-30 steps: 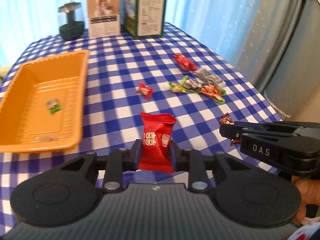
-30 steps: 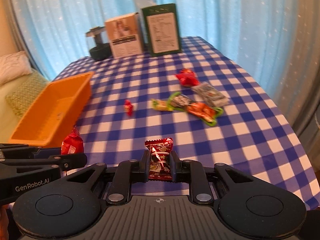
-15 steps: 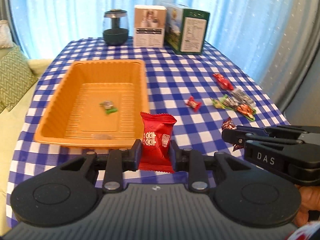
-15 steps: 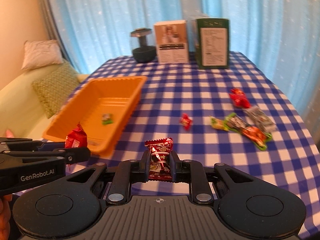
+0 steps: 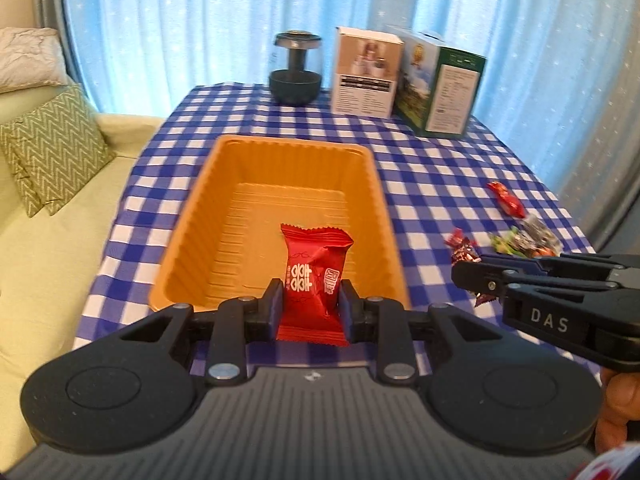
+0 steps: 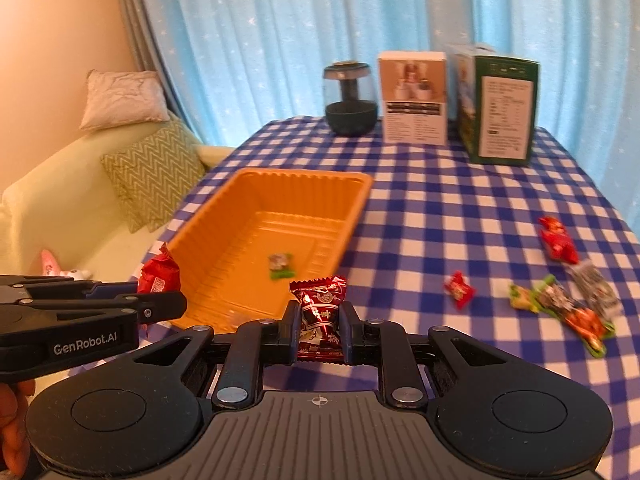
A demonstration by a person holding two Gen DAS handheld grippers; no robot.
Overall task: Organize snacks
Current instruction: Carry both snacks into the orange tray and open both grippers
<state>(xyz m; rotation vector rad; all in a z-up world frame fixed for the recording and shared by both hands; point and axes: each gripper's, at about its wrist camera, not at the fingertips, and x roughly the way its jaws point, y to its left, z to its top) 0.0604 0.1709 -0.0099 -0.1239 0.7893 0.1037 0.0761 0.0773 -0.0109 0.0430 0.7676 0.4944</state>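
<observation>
My left gripper [image 5: 310, 304] is shut on a bright red snack packet [image 5: 314, 276] and holds it just before the near rim of the orange tray [image 5: 192, 216]. My right gripper [image 6: 319, 330] is shut on a dark red candy packet [image 6: 320, 312], beside the tray's [image 6: 352, 216] near right corner. A small green candy [image 6: 280, 266] lies in the tray. Loose snacks lie on the checked cloth at the right: a small red candy [image 6: 459, 290], a red packet [image 6: 558, 240] and a green and orange cluster [image 6: 568, 308]. The left gripper also shows in the right wrist view [image 6: 168, 304].
A dark round jar [image 6: 351, 100], a white box [image 6: 414, 100] and a green box [image 6: 500, 108] stand at the table's far edge. A pale green sofa with cushions [image 6: 152, 176] lies left of the table. The table's right edge drops off near the curtain.
Both grippers have swung left with their packets, from over the loose snacks to the near end of the orange tray. Both stay shut.
</observation>
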